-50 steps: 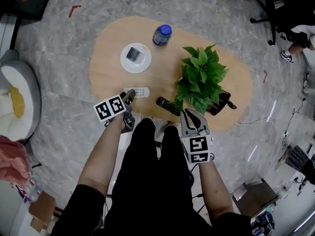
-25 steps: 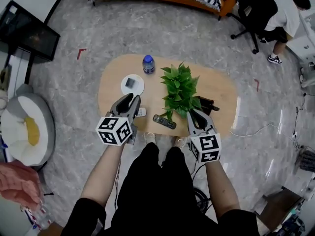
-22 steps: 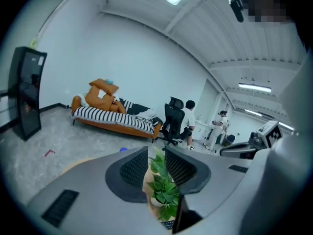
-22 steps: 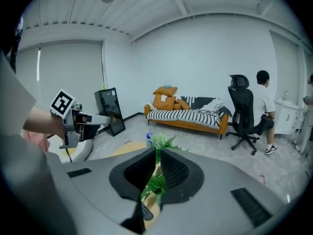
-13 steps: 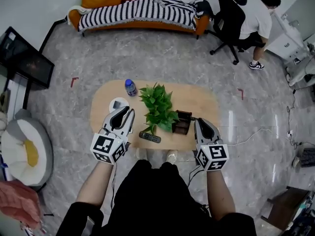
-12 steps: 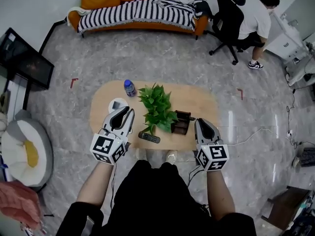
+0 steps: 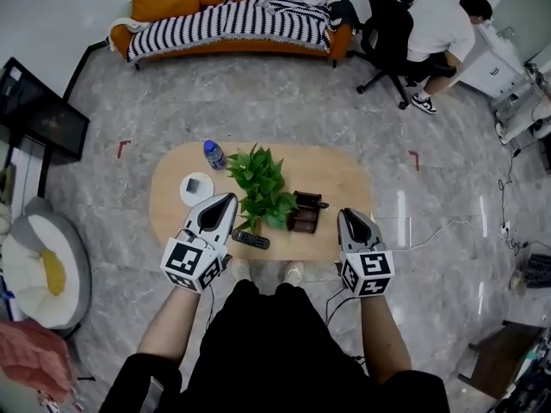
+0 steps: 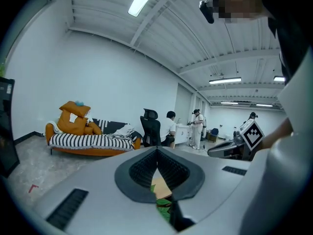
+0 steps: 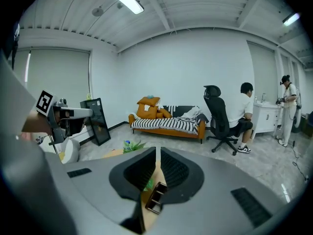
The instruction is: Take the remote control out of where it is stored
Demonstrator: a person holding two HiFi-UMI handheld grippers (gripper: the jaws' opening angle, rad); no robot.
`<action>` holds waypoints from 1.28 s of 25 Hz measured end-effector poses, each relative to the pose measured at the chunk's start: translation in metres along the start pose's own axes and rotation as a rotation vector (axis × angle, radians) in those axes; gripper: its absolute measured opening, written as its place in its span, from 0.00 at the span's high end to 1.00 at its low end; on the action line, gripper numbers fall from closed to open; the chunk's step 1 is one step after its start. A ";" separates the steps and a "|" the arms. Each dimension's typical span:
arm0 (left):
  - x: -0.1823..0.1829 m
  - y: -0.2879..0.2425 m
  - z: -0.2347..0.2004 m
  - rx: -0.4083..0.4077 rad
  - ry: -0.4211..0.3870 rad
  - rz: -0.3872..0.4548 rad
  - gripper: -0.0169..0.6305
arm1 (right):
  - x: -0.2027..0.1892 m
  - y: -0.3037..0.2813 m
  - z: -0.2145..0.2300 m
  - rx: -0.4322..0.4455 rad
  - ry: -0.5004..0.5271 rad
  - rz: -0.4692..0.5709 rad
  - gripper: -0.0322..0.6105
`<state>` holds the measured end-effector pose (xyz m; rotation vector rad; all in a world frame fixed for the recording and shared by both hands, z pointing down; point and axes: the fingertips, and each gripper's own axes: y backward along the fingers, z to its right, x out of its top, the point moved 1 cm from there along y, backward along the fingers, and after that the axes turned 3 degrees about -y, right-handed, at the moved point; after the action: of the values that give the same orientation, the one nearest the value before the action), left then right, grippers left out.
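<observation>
A black remote control (image 7: 250,240) lies on the oval wooden table (image 7: 340,179) near its front edge. Behind it stands a dark brown storage box (image 7: 304,212), seen through the right jaws (image 9: 155,198) too. My left gripper (image 7: 222,203) hovers over the table's front left; its jaws have just been closing and meet with nothing between them (image 8: 157,148). My right gripper (image 7: 351,218) hangs off the table's front right, jaws together and empty (image 9: 157,150). Neither touches the remote.
A potted green plant (image 7: 256,186), a blue-capped bottle (image 7: 213,154) and a white dish (image 7: 197,188) share the table. A striped sofa (image 7: 232,20), a black office chair (image 7: 387,11) with a seated person (image 7: 439,33), a dark screen (image 7: 39,110) and a white seat (image 7: 39,265) ring the floor.
The view has pulled up and back, so the table looks smaller. Both grippers have lifted away from the tabletop. The left jaws, apart a second ago, have shut.
</observation>
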<state>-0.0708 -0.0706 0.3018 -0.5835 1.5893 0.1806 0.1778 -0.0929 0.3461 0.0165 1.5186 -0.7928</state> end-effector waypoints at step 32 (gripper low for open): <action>-0.077 -0.043 0.009 0.147 0.119 -0.166 0.96 | -0.181 -0.149 0.038 0.351 0.666 -0.525 0.68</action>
<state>-0.0426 -0.0830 0.3848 -0.6168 1.6443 -0.0959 0.1669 -0.1425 0.5785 0.1605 2.0187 -1.5819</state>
